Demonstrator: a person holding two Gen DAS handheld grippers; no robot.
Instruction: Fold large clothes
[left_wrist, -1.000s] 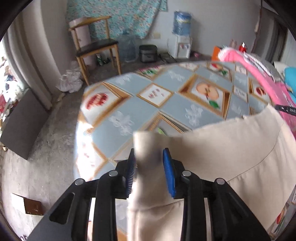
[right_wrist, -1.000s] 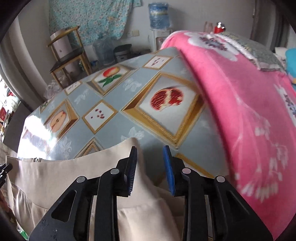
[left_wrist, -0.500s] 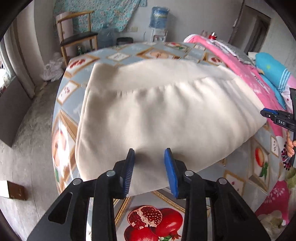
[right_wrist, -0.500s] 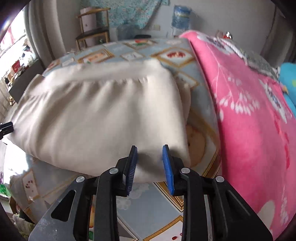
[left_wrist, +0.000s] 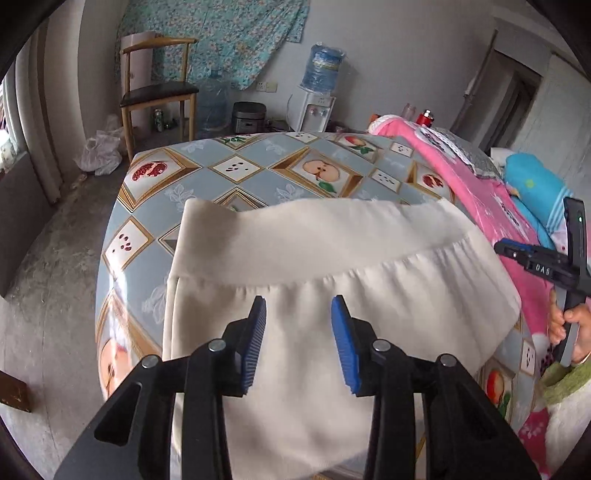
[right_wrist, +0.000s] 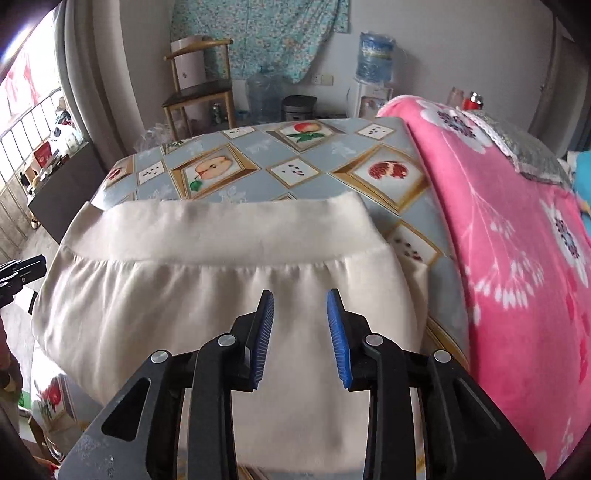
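A cream garment (left_wrist: 332, 258) lies folded on the fruit-patterned tablecloth (left_wrist: 240, 170), its gathered waistband (left_wrist: 295, 229) at the far side. My left gripper (left_wrist: 299, 301) hovers over the garment's left half, jaws opening, with no cloth between the blue pads. My right gripper (right_wrist: 300, 293) hovers over the right half of the garment (right_wrist: 203, 288), just short of the waistband (right_wrist: 221, 232). Its jaws are opening a little and hold nothing. Each gripper shows at the edge of the other's view: right gripper (left_wrist: 535, 258), held by a hand (left_wrist: 569, 321), and left gripper (right_wrist: 18, 273).
A pink flowered blanket (right_wrist: 517, 240) is heaped along the table's right side, close to the garment's right edge. Bare tablecloth (right_wrist: 295, 170) stretches beyond the waistband. Past the table stand a wooden chair (left_wrist: 155, 92), a water dispenser (left_wrist: 317, 92) and water jugs on the floor.
A second ago my left gripper pinched a cloth fold; it has let go. The garment now lies flat and folded. Both grippers drew back, then moved forward over it toward the waistband.
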